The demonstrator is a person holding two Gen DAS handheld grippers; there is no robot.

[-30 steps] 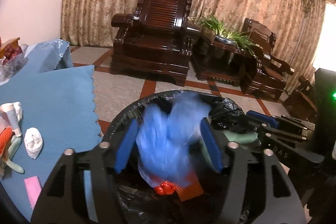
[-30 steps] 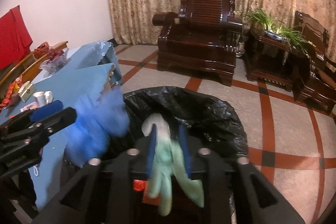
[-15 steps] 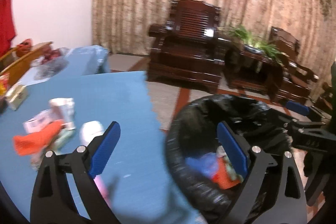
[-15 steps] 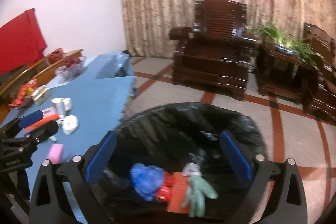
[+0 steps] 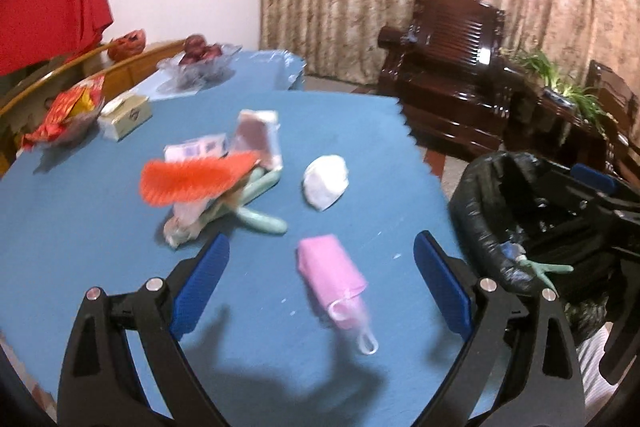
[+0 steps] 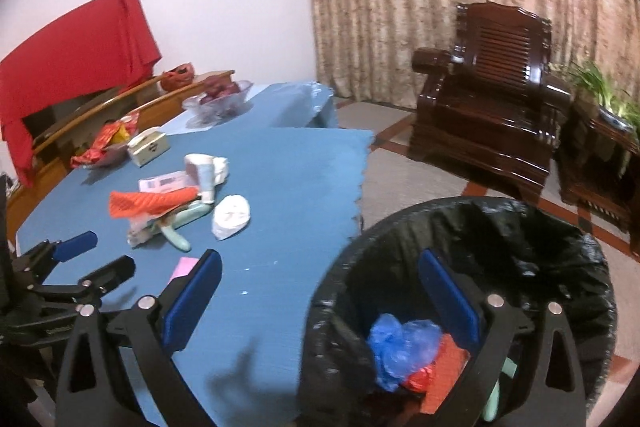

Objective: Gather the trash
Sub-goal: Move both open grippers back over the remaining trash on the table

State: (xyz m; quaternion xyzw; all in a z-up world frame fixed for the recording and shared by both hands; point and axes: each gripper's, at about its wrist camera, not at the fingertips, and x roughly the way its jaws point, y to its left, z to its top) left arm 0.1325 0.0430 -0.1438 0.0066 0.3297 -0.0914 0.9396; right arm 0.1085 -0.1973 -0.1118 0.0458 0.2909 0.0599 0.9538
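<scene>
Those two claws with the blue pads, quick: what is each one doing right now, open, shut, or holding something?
Left gripper: open, holding nothing, over the pink packet on the table.
Right gripper: open, holding nothing, at the edge of the trash bin.

Left gripper (image 5: 320, 281) (jaws wide) hovers over pink packet (image 5: 331, 277).

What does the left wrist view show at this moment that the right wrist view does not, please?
Only the left wrist view shows the whole pink pouch between the open left gripper fingers. Only the right wrist view shows the bin's contents: a blue plastic bag and red scraps. Both show the blue table, the orange mesh pile, the white wad and the black-lined bin.
</scene>
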